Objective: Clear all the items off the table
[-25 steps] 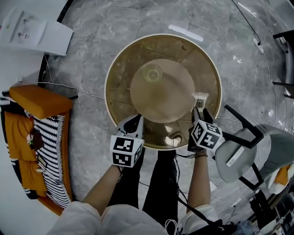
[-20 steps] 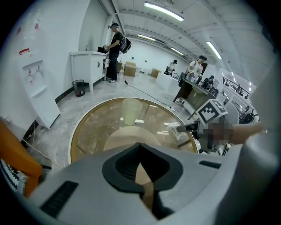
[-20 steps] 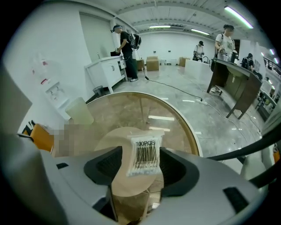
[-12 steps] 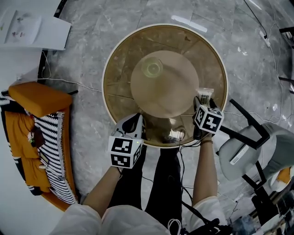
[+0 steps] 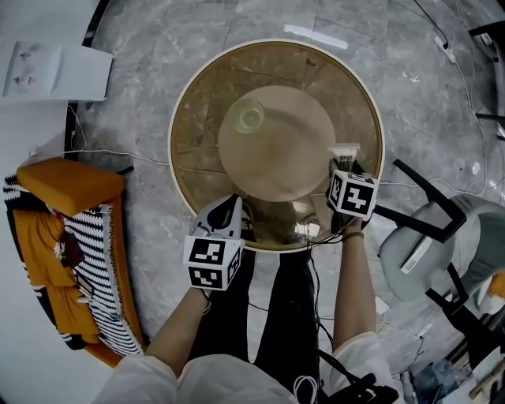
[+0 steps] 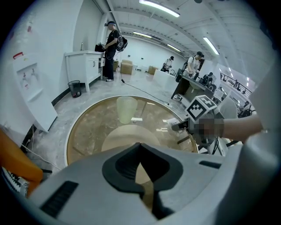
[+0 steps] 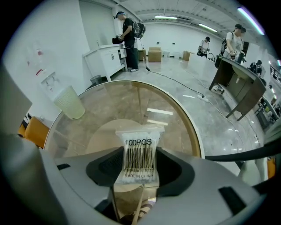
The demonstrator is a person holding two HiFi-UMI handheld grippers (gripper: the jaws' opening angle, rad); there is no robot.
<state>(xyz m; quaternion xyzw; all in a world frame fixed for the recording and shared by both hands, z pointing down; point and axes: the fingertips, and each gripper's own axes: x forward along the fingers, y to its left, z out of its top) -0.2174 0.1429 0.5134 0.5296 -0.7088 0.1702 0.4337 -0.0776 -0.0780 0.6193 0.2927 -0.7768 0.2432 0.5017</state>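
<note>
The left gripper (image 5: pixel 231 207) is held over the near rim of the round glass table (image 5: pixel 175 118), its 2 jaws pressed together with nothing between them. 1 pale green plastic cup (image 5: pixel 251 118) is seen standing upright on the table's far left part. At the table's right side, a clear barcoded packet marked 100PCS (image 7: pixel 139 154) is pinched by the right gripper (image 5: pixel 346 164), whose 2 jaws have just been closing onto its sides.

Open lab hall: white counter (image 6: pixel 83 66), ceiling strip lights (image 6: pixel 159 8).
</note>
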